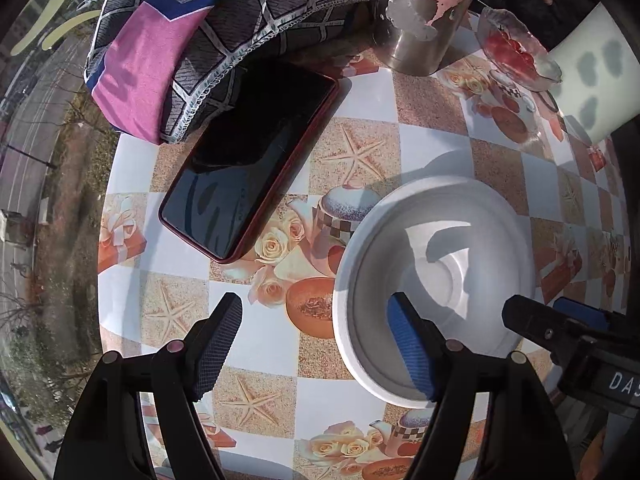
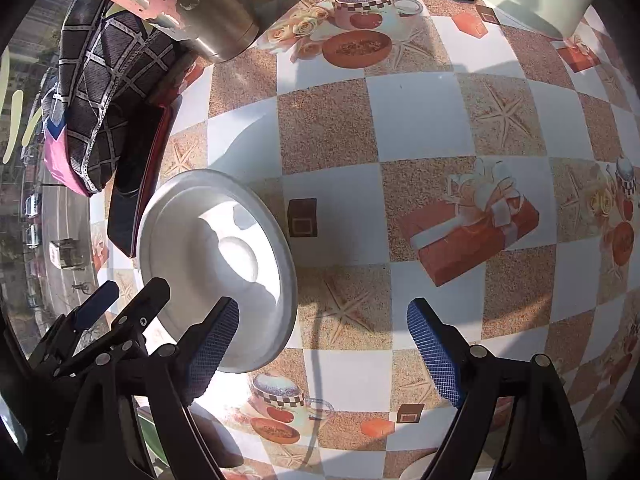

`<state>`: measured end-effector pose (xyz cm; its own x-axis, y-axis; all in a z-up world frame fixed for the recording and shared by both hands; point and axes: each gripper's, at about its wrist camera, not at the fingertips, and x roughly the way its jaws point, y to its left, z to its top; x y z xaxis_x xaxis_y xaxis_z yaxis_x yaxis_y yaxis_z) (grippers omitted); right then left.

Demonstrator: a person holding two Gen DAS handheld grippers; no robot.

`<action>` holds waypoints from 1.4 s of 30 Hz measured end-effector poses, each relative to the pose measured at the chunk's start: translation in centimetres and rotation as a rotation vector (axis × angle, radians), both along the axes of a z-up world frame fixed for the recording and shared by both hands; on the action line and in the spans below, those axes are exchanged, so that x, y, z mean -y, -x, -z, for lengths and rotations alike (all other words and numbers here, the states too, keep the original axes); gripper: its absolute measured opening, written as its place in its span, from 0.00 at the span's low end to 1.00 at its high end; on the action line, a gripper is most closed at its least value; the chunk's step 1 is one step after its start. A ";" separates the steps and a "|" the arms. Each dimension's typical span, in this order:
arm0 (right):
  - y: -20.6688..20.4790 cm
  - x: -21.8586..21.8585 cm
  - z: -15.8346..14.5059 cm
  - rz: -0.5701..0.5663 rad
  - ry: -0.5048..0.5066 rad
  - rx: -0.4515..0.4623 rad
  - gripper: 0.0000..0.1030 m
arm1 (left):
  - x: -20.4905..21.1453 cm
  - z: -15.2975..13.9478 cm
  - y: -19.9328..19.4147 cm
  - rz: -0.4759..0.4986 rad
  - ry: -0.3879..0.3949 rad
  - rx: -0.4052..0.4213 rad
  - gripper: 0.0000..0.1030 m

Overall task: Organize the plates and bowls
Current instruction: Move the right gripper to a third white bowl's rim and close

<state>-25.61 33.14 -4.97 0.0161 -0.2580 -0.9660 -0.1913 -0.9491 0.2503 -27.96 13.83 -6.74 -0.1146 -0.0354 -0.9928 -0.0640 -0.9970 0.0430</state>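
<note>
A white bowl stands upright on the patterned tablecloth. My left gripper points down, open, astride the bowl's left rim. Its blue-padded right finger hangs over the bowl's inside and its left finger is over the cloth; neither pad presses on the rim. The right gripper comes in at the bowl's right edge. In the right wrist view the bowl lies left of centre. My right gripper is open, its left finger over the near rim. The left gripper shows beside it.
A phone in a red case lies left of the bowl, partly under a folded patterned cloth. At the back stand a pink and metal tumbler, a glass dish of red fruit and a white container. The table edge runs along the left.
</note>
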 end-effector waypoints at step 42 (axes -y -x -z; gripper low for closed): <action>-11.5 9.8 4.2 -0.183 0.025 0.132 0.19 | 0.4 2.8 -13.6 0.095 -0.048 0.127 0.23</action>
<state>-14.10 23.34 -9.19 0.1905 -0.2625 -0.9459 -0.0491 -0.9649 0.2579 -14.34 13.46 -9.53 0.0110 0.0177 -0.9998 -0.1599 -0.9870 -0.0192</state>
